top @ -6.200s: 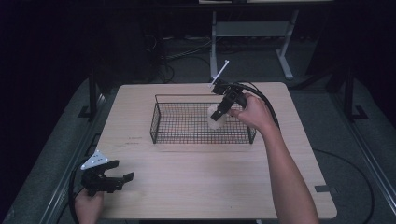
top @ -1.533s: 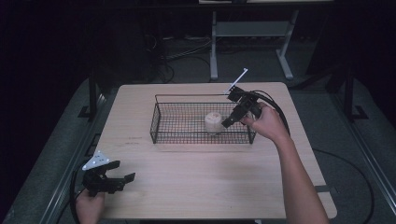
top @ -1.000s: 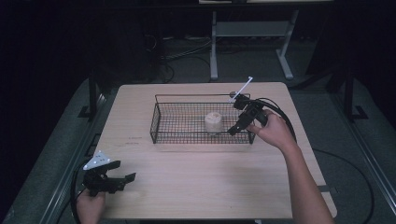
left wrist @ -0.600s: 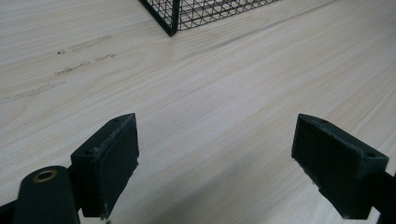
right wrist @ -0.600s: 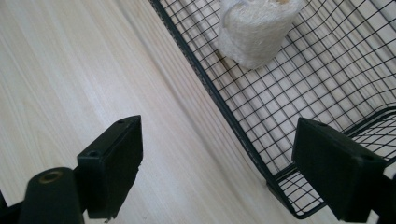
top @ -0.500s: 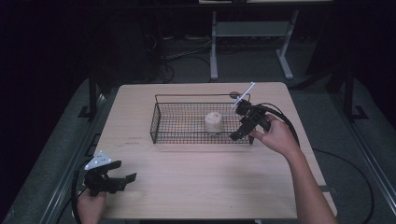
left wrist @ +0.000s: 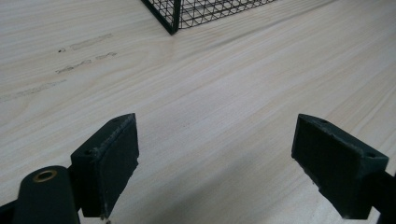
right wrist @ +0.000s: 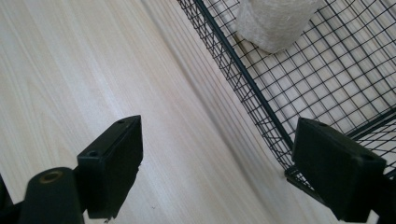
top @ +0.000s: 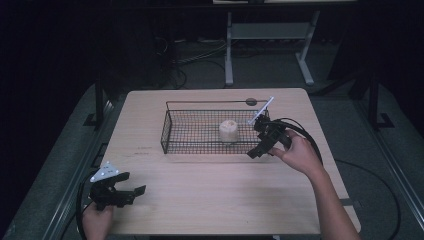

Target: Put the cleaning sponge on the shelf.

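1. A pale wooden table [top: 225,200] is seen mid-frame.
2. A black wire mesh basket [top: 200,131] sits upper centre.
3. The right gripper [top: 256,151], jaws spread and empty, is held at the basket's right end; the left gripper [top: 134,191], likewise released, lower left.
4. A white cylindrical roll [top: 229,131] stands inside the basket; judged light, soft, best taken across its sides.

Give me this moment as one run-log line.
right gripper: open, empty, at the wire basket's near right corner | white roll: upright inside basket | left gripper: open, idle near table's front-left corner
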Demonstrator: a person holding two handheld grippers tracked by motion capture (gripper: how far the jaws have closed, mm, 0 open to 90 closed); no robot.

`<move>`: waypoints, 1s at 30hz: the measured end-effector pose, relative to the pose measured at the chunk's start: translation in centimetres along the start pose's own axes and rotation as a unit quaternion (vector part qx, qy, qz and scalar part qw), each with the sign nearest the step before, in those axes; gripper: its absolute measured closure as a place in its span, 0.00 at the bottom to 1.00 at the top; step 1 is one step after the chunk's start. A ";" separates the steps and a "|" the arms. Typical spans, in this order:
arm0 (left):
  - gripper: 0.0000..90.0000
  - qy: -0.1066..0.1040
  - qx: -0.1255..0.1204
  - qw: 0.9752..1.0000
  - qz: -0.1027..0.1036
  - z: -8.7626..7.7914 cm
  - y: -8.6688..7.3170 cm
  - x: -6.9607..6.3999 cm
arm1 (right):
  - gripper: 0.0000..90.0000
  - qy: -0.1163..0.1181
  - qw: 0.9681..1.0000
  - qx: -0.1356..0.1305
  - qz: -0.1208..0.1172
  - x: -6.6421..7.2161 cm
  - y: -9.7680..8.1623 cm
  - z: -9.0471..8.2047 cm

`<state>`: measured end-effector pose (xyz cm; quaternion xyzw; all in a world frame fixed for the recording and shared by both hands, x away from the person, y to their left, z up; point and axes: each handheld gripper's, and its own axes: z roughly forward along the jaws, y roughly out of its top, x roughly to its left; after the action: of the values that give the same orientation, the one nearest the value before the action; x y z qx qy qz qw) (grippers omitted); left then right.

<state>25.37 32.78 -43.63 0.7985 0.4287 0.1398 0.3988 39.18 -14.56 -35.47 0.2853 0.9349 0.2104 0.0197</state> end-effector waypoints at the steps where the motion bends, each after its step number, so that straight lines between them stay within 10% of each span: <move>1: 0.15 0.000 0.000 1.000 0.000 0.0 0.0 0.0 | 0.18 0.000 1.000 0.000 0.000 0.0 0.0 0.0; 30: 0.15 0.000 0.003 1.000 -0.002 0.1 0.0 0.1 | 0.17 0.004 1.000 -0.006 0.011 0.6 -4.2 0.6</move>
<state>25.43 32.82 -43.71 0.7990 0.4307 0.1372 0.3965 36.57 -17.14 -37.64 0.2943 0.9306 0.2172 0.0156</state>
